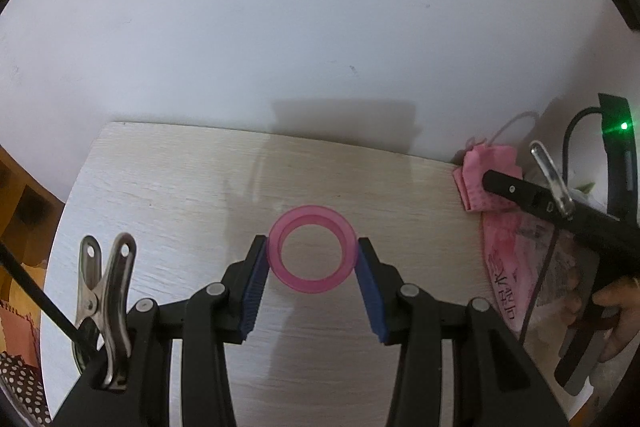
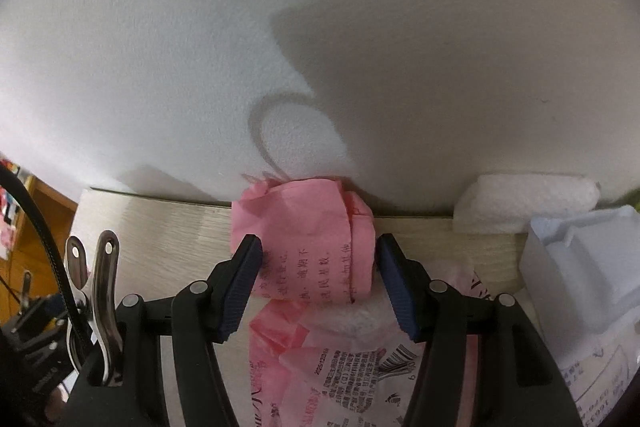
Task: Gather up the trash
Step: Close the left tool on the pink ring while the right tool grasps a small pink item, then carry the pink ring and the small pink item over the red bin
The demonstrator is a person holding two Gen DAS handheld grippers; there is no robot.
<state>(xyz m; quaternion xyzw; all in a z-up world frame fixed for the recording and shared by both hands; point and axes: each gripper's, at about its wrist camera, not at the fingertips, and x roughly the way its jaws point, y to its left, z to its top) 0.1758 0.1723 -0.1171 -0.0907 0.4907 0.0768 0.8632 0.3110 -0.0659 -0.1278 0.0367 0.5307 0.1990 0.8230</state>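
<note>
A translucent pink ring (image 1: 312, 249) hangs a little above the light wooden table (image 1: 160, 187), and my left gripper (image 1: 312, 259) is shut on it, one blue pad against each side. A crumpled pink paper wad (image 2: 308, 243) with printed text lies on the table against the white wall. My right gripper (image 2: 318, 267) stands open around the wad, one finger on each side. The same wad (image 1: 480, 179) shows at the table's right end in the left wrist view, partly behind the right gripper's black body.
A pink printed plastic wrapper (image 2: 320, 359) lies just in front of the wad. White foam blocks (image 2: 524, 199) and a pale moulded tray (image 2: 580, 267) stand at the right by the wall. A person's hand (image 1: 612, 307) grips the right tool. Wooden shelving (image 1: 24, 203) stands left of the table.
</note>
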